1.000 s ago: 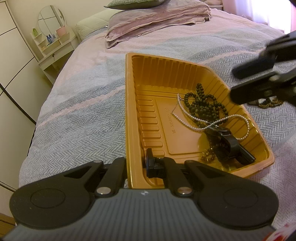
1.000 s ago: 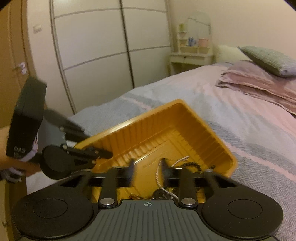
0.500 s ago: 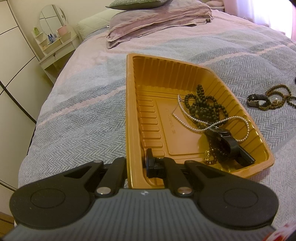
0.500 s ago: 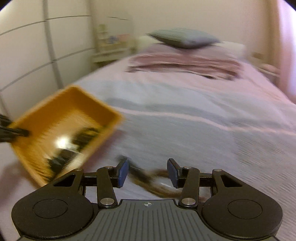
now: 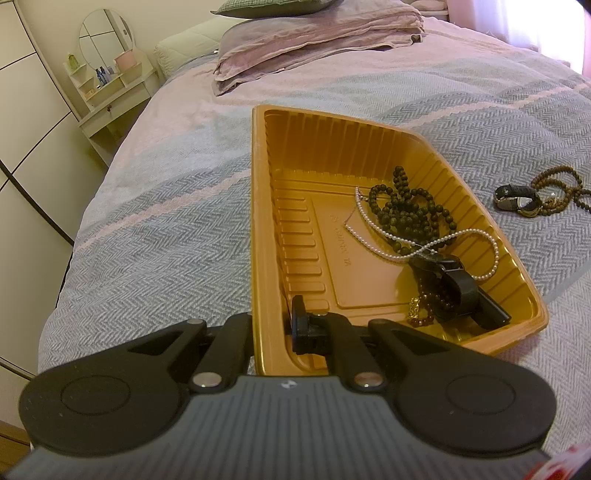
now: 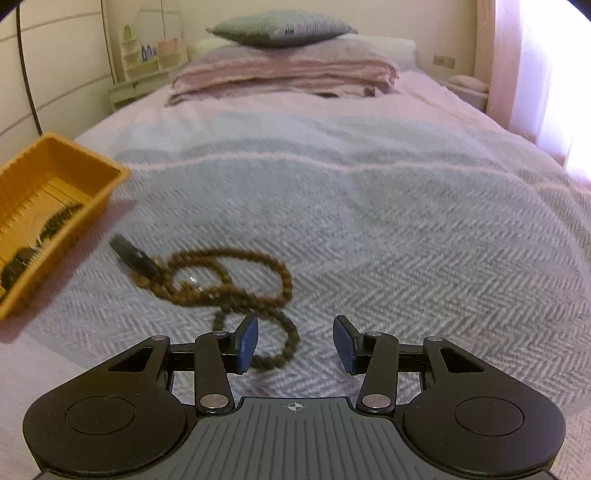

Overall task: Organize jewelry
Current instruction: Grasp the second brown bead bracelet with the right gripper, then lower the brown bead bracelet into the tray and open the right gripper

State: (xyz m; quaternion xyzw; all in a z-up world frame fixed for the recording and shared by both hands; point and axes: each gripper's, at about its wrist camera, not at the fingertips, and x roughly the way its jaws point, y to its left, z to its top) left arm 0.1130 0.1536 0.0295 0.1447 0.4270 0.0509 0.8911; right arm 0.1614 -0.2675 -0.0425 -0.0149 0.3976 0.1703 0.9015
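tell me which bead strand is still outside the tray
The brown bead strand lies on the blanket by the watch, just ahead of the open right gripper. The dark beads and the pearl strand are in the tray.

Bed (image 6: 369,192) under grey-pink herringbone blanket; pillows (image 6: 280,27) at head; white wardrobe (image 5: 22,122) left; mirrored vanity (image 5: 107,81) beside.
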